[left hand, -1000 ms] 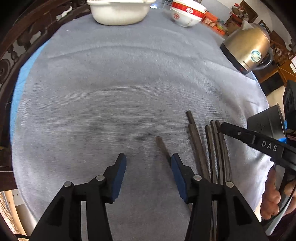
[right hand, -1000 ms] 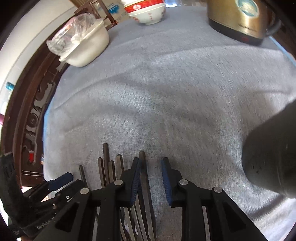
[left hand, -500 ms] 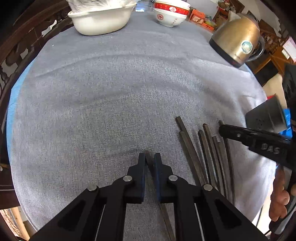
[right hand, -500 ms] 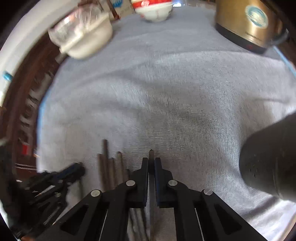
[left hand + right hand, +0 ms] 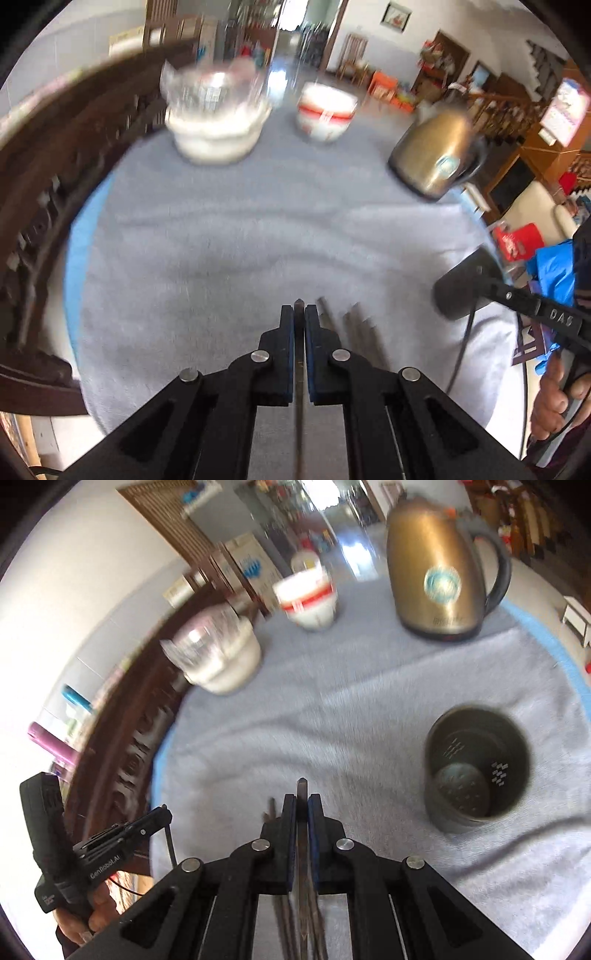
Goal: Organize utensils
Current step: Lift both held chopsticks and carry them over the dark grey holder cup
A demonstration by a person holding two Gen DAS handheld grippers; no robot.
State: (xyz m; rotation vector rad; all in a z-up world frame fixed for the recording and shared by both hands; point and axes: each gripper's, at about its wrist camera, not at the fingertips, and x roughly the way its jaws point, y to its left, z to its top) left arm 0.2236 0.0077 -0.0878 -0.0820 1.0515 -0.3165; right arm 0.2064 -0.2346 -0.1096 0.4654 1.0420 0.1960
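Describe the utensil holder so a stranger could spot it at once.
Start at the gold kettle at the far edge of the grey tablecloth. Nearer the camera stands a dark cylindrical holder. Unlike the white bowls, it is open-topped with a perforated bottom.

Kettle (image 5: 439, 568), 2 bowls (image 5: 312, 598) (image 5: 221, 657).

Bright daylight, heavy motion blur, fisheye-warped edges

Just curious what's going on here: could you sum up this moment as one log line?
left gripper: shut on chopstick | right gripper: shut on second chopstick | holder cup: upright on cloth, no chopsticks inside
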